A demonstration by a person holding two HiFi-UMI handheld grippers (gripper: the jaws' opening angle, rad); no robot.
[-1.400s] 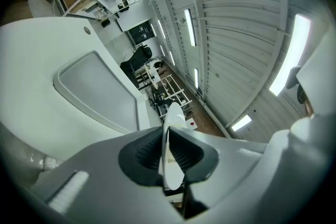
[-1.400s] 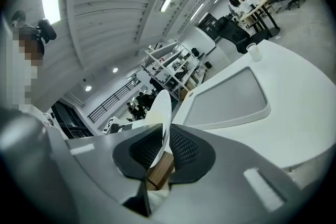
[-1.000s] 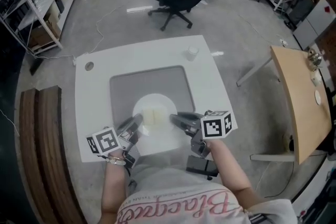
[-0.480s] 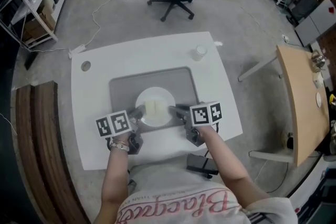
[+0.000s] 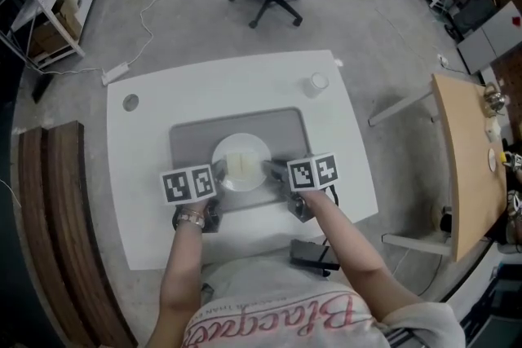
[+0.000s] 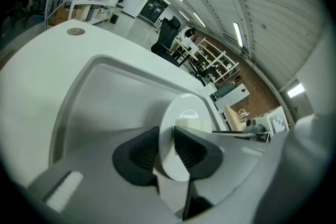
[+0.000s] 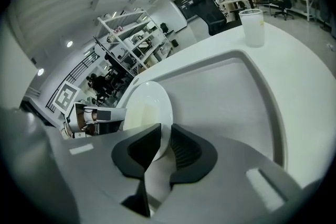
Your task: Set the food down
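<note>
i am watching the person holding a white plate [image 5: 241,149] from both sides, over the near half of the grey tray [image 5: 189,134] that is lying in the middle of the white desk [image 5: 139,167]. the left gripper [image 6: 167,150] is gripping the plate's left rim, one black finger pressing on each face of it. the right gripper [image 7: 164,147] is gripping the right rim the same way. the plate is round, plain and glossy, and is sitting about level. the food [image 5: 239,166] is lying near its centre: a pale yellow, flat-sided block, with what seems a faint line splitting it in two. i cannot tell whether the plate is touching the tray or hanging just above it. a pale cup [image 5: 317,83] is standing upright on the desk beyond the tray's far right corner, well apart from the plate.
</note>
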